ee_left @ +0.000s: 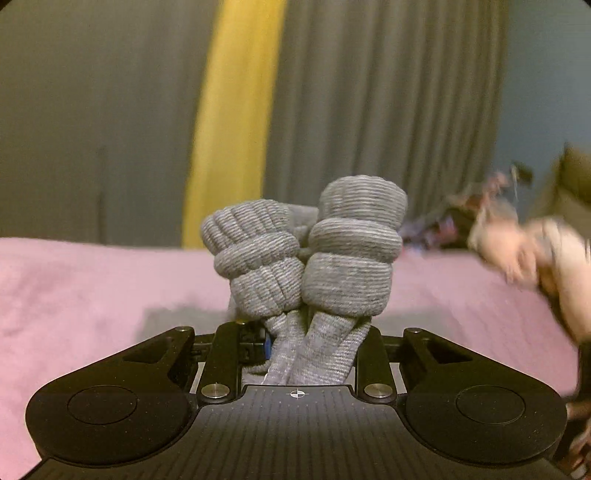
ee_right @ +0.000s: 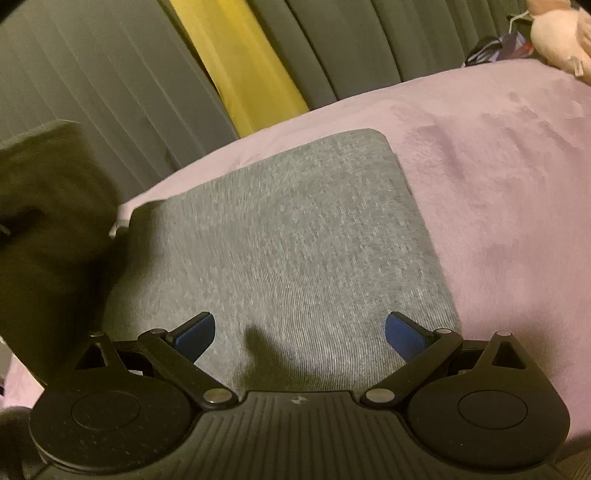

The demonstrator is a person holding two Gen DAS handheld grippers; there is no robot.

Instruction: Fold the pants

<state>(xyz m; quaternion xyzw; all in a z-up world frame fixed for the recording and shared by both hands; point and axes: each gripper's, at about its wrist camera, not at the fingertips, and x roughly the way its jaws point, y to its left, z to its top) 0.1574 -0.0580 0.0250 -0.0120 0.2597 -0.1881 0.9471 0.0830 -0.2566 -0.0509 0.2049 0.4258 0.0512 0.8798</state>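
The pants are grey knit. In the left wrist view my left gripper [ee_left: 306, 339] is shut on the two ribbed leg cuffs [ee_left: 306, 254], which bunch up above the fingers, lifted over the pink bed cover [ee_left: 92, 295]. In the right wrist view the pants [ee_right: 295, 236] lie flat as a folded grey panel on the pink cover [ee_right: 498, 184]. My right gripper [ee_right: 299, 334] is open just above the near part of the panel, its blue pads [ee_right: 404, 336] wide apart and holding nothing.
Grey curtains [ee_left: 369, 92] with a yellow strip [ee_left: 236, 110] hang behind the bed. A pink plush toy [ee_right: 557, 33] and dark clutter [ee_left: 461, 218] sit at the far right. A dark sleeve [ee_right: 48, 229] fills the left of the right wrist view.
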